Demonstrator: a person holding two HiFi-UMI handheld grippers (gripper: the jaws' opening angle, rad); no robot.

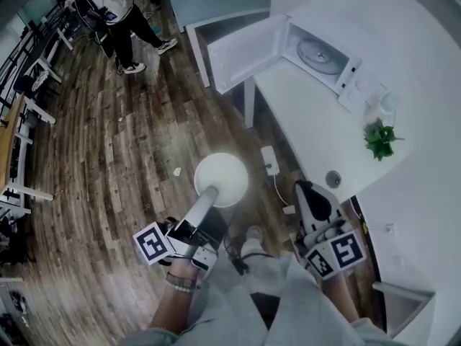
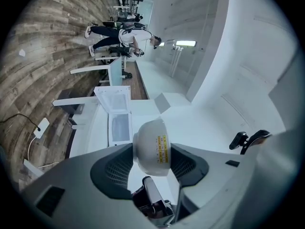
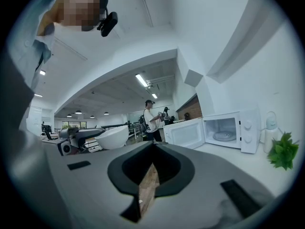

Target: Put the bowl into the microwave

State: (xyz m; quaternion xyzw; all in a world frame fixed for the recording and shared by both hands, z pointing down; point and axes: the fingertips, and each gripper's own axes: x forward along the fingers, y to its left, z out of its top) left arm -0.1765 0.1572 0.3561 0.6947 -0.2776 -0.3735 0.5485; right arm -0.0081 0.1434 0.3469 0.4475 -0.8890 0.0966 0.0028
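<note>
A white bowl (image 1: 222,178) hangs over the wooden floor, tipped on its side, with my left gripper (image 1: 209,195) shut on its rim. In the left gripper view the bowl (image 2: 151,146) fills the gap between the jaws, its yellow label facing the camera. The white microwave (image 1: 319,53) stands on the counter ahead with its door (image 1: 240,52) swung wide open and the glass turntable (image 1: 316,54) showing. My right gripper (image 1: 308,191) is held beside the counter's edge, shut, with nothing in it. From the right gripper view (image 3: 151,150) the bowl (image 3: 113,137) is to the left and the microwave (image 3: 225,133) to the right.
The white counter (image 1: 310,121) carries a small green plant (image 1: 379,140) and a bottle (image 1: 387,103) right of the microwave. A power strip with cable (image 1: 271,161) lies on the floor by the counter. A person (image 1: 119,20) stands by desks at the far left.
</note>
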